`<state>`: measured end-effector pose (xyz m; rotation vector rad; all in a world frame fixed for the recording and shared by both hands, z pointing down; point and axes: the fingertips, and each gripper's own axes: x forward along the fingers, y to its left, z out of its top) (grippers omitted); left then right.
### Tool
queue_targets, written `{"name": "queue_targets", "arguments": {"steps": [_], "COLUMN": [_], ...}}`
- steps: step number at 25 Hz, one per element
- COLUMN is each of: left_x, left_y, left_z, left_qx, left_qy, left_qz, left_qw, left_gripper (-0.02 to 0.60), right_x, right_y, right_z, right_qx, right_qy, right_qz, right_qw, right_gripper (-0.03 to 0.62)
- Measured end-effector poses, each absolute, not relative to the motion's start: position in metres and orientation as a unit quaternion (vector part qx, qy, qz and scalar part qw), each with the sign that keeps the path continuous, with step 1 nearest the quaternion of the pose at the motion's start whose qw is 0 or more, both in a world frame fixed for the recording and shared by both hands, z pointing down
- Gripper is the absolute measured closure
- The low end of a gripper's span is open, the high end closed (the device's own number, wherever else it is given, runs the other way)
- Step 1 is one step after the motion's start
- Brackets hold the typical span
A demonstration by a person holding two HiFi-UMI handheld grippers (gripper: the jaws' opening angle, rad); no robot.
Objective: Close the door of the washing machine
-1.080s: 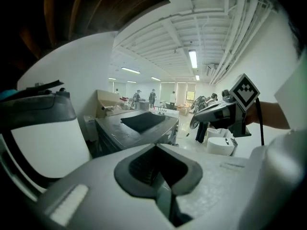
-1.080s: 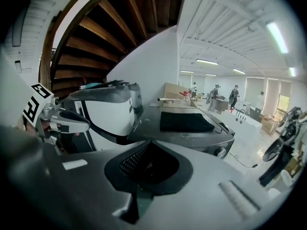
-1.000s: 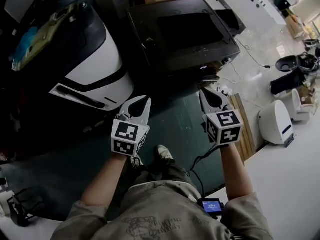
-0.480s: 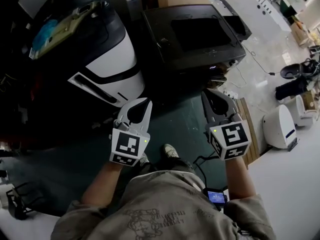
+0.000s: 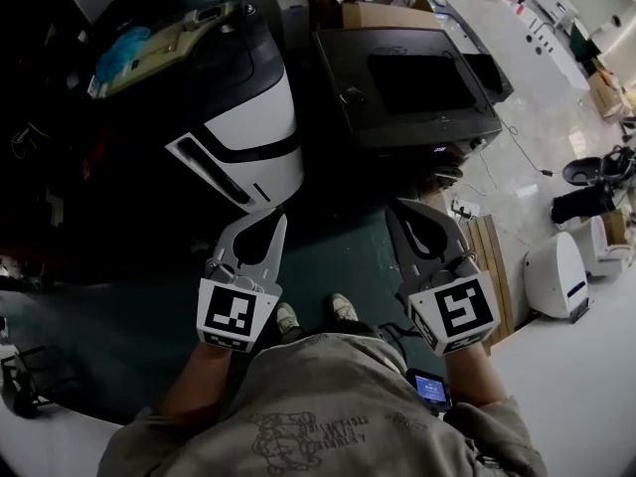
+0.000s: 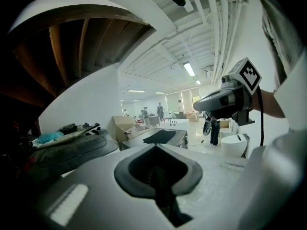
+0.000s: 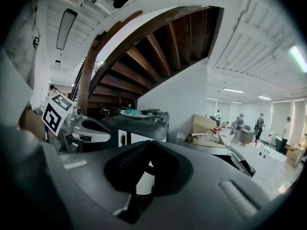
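Left gripper view: your left gripper point(image 6: 156, 150), jaws brought together at the tips, nothing held in the hollow behind them.

Right gripper view: your right gripper point(image 7: 147, 145), jaws likewise together at the tips, nothing between them; only a pale patch of the background shows through the hollow.

Head view, outward from the jaws:
- Marker cubes, one on each gripper, left point(image 5: 237, 316) and right point(image 5: 459, 311), at your wrists. The grippers are held side by side and apart, and both point forward.
- Green floor point(image 5: 338, 256) under both grippers, with your shoes point(image 5: 343, 308) between them.
- Small lit screen point(image 5: 429, 389) at your right hip.
- Wooden slats point(image 5: 487, 246) just right of the right gripper.
- White-and-black rounded shell point(image 5: 248, 127), ahead of the left gripper and near it.
- Washing machine point(image 5: 412, 87), a dark grey box with a black top panel, ahead of the right gripper and well apart from both. You cannot tell from here whether its door is open.
- Cardboard box point(image 5: 383, 13) just behind the machine.
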<state>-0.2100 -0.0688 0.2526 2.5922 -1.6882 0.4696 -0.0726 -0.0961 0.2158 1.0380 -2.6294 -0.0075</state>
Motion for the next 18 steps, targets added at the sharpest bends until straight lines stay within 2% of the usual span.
{"name": "queue_targets", "arguments": {"steps": [4, 12, 15, 18], "left_x": [-0.240, -0.278, -0.292, -0.307], "left_y": [-0.056, -0.027, -0.013, -0.003], "left_z": [0.242, 0.194, 0.188, 0.180], "left_qx": [0.814, 0.780, 0.775, 0.771], "left_qy": [-0.564, -0.610, -0.623, -0.632], "left_qz": [0.132, 0.129, 0.104, 0.082], "left_qw": [0.024, -0.049, -0.021, 0.006], "left_gripper": [0.581, 0.581, 0.581, 0.581], "right_x": [-0.099, -0.149, -0.165, -0.171], "right_y": [-0.084, -0.058, -0.053, -0.052], "right_z": [0.206, 0.179, 0.163, 0.158], "right_qx": [0.339, 0.279, 0.270, 0.264], "right_qy": [-0.928, -0.952, -0.957, -0.958], "right_qz": [-0.027, -0.056, -0.068, -0.068], "right_qw": [0.151, 0.115, 0.085, 0.084], "right_gripper": [0.566, 0.568, 0.568, 0.568]}}
